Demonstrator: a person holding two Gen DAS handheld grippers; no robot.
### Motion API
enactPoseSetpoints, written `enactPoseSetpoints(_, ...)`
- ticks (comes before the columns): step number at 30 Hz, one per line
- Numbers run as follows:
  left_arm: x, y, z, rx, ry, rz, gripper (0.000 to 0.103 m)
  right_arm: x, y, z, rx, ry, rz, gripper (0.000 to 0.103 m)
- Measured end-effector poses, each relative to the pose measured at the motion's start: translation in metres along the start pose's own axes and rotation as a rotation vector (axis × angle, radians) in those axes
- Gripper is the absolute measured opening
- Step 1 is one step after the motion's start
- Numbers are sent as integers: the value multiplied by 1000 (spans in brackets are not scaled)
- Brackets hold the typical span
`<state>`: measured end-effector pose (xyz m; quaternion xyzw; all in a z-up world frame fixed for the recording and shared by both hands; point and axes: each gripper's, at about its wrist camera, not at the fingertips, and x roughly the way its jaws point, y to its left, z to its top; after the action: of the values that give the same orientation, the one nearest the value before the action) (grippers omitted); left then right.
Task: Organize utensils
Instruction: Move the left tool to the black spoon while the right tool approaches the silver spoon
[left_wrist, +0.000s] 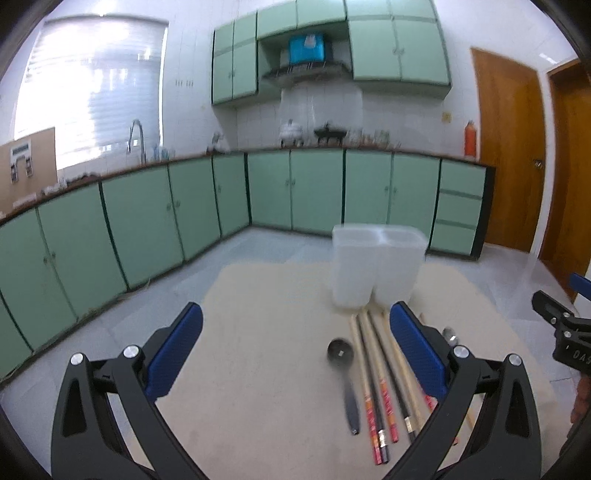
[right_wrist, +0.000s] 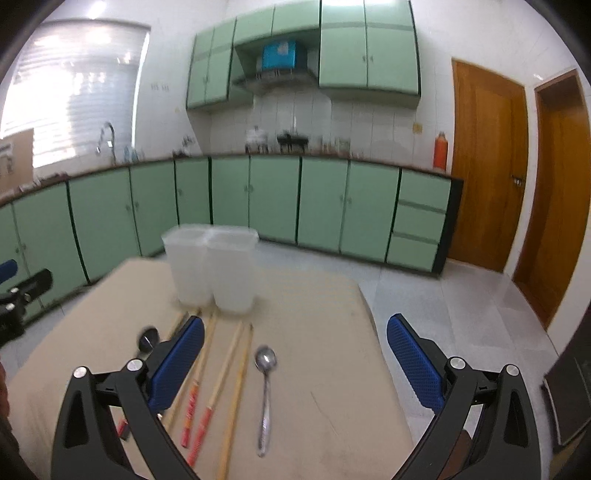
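Both tongs, the left gripper (left_wrist: 295, 347) and the right gripper (right_wrist: 295, 354), were wide open and held nothing. Two clear tubs (right_wrist: 210, 266) (nothing seen inside) stood touching near the table's (right_wrist: 325, 332) far edge. Chopsticks (right_wrist: 229, 373), a silver spoon (right_wrist: 265, 391) and a dark spoon (left_wrist: 343, 365) lay between them and the near edge.

Table: bare at the sides, crowded in the middle

The table (right_wrist: 332, 369) lies bare along its left and right edges. Two tubs (right_wrist: 210, 266) stand touching at the far edge; chopsticks (right_wrist: 221, 376), a silver spoon (right_wrist: 266, 387) and a black spoon (left_wrist: 345, 373) lie before them toward the near edge.
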<state>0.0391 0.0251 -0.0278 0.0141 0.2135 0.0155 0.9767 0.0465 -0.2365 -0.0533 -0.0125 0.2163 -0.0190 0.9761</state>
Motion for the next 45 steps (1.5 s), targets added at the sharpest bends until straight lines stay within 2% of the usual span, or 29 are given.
enactPoseSetpoints(3, 25, 3, -4, 3, 82, 7, 98, 22, 4, -2, -21, 72, 1, 95)
enactPoseSetpoints(6, 55, 0, -7, 30, 185, -8, 98, 49, 13, -5, -65, 158, 15, 87)
enactPoseSetpoints(9, 80, -7, -15, 38, 250, -23, 98, 74, 16, -9, -71, 224, 39, 83)
enactPoseSetpoints(12, 105, -11, -19, 21, 329, -43, 98, 96, 17, -13, -64, 293, 63, 75)
enactPoseSetpoints(20, 150, -25, -26, 12, 450, -43, 98, 143, 8, -27, -4, 461, 149, 64)
enactPoseSetpoints(24, 162, -29, -28, 7, 487, -45, 98, 156, 13, -25, -3, 505, 192, 63)
enactPoseSetpoints(31, 177, -31, -30, -18, 530, -60, 98, 176, 9, -23, 25, 561, 191, 52)
enactPoseSetpoints(38, 188, -30, -38, -28, 561, -64, 98, 184, 4, -29, 38, 593, 208, 49)
enactPoseSetpoints(45, 194, -26, -38, -22, 569, -48, 98, 184, 5, -31, 22, 587, 206, 48)
